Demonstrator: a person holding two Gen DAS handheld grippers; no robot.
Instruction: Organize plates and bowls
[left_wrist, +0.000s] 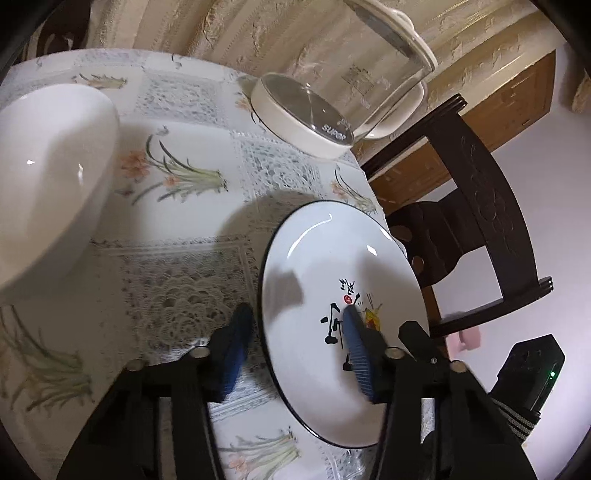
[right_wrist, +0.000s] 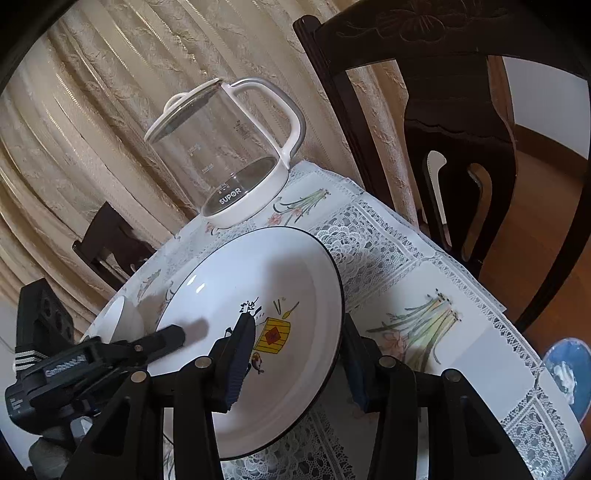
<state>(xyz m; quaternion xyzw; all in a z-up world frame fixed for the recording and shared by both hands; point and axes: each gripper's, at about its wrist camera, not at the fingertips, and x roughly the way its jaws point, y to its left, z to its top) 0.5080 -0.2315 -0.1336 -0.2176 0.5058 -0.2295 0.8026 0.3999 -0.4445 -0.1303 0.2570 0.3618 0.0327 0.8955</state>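
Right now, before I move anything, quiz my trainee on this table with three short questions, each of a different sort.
1. True or false: the glass kettle lies on its side.
2. The rim of the black-rimmed plate sits between the fingers of: A, the left tongs only; B, the right tongs only; C, both.
3. Fill in: the brand word printed on the kettle's base is ____.

Key: 1 false, it stands upright; 2 C; 3 SUPOR.
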